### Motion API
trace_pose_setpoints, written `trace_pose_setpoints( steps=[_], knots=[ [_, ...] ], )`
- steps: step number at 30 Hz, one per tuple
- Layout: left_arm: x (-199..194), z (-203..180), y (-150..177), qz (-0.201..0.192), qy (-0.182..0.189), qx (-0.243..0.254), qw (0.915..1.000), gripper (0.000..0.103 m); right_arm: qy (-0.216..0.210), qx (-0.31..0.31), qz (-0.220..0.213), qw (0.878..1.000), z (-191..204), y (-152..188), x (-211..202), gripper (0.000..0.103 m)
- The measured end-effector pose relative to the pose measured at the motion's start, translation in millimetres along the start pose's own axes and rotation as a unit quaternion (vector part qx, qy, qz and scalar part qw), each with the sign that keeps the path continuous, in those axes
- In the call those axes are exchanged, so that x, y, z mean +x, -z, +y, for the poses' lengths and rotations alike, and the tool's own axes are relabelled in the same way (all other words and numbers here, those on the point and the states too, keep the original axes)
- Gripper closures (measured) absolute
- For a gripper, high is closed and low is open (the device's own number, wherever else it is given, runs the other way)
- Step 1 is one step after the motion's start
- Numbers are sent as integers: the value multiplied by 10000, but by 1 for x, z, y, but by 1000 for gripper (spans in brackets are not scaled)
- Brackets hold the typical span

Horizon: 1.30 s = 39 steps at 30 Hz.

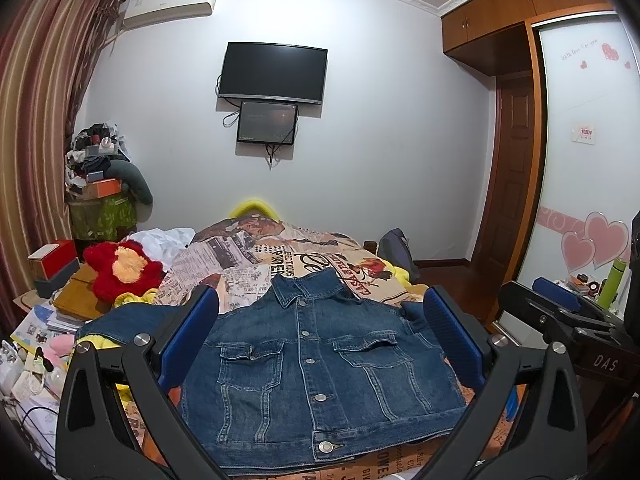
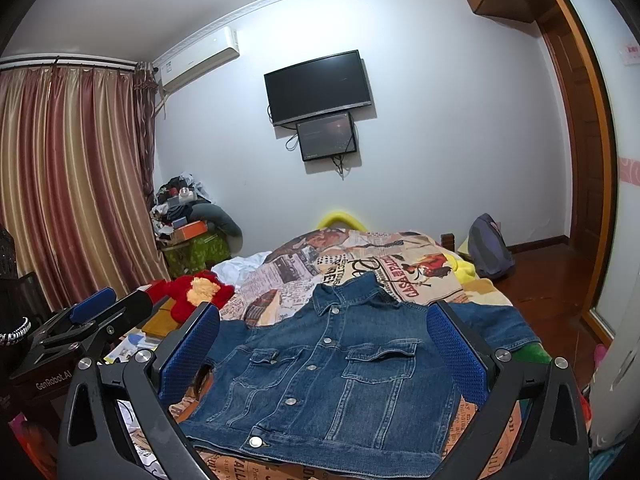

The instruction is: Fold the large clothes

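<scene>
A blue denim jacket [image 1: 316, 360] lies flat, front up and buttoned, on the printed bedspread [image 1: 280, 256], collar toward the far wall, sleeves spread to both sides. It also shows in the right wrist view [image 2: 332, 376]. My left gripper [image 1: 320, 344] is open and empty, held above the jacket's near half. My right gripper [image 2: 320, 356] is open and empty, likewise above the jacket. The right gripper shows at the right edge of the left wrist view [image 1: 560, 312]; the left gripper shows at the left of the right wrist view [image 2: 92, 320].
A red plush toy [image 1: 120, 268] and white cloth [image 1: 160, 240] lie at the bed's left. Cluttered boxes and books [image 1: 52, 292] stand left of the bed. A backpack [image 2: 490, 248] sits at the far right corner. A wardrobe [image 1: 588, 160] stands on the right.
</scene>
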<state>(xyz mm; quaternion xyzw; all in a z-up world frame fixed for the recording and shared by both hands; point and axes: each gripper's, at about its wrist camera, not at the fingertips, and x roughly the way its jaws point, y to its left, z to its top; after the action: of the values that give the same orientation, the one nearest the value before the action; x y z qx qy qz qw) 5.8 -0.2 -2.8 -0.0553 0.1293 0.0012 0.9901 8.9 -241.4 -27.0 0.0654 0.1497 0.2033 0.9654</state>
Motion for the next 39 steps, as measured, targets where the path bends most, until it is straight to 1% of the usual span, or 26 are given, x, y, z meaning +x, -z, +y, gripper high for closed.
trace_pose_setpoints(
  steps=[22, 27, 31, 34, 39],
  knots=[
    [5, 8, 2, 81, -18, -105, 9999, 0, 24, -1, 40, 10000, 0, -1, 1, 0],
    [10, 11, 3, 104, -33, -115, 9999, 0, 81, -23, 88, 9999, 1, -3, 7, 0],
    [20, 18, 3, 85, -74, -110, 9999, 0, 154, -147, 89, 9997, 5, -4, 21, 0],
    [30, 25, 3, 39, -184, -68, 9998, 0, 201, -267, 101, 9994, 6, -7, 36, 0],
    [62, 45, 0, 87, -610, 38, 9981, 0, 316, -598, 177, 9976, 10, -13, 74, 0]
  ],
)
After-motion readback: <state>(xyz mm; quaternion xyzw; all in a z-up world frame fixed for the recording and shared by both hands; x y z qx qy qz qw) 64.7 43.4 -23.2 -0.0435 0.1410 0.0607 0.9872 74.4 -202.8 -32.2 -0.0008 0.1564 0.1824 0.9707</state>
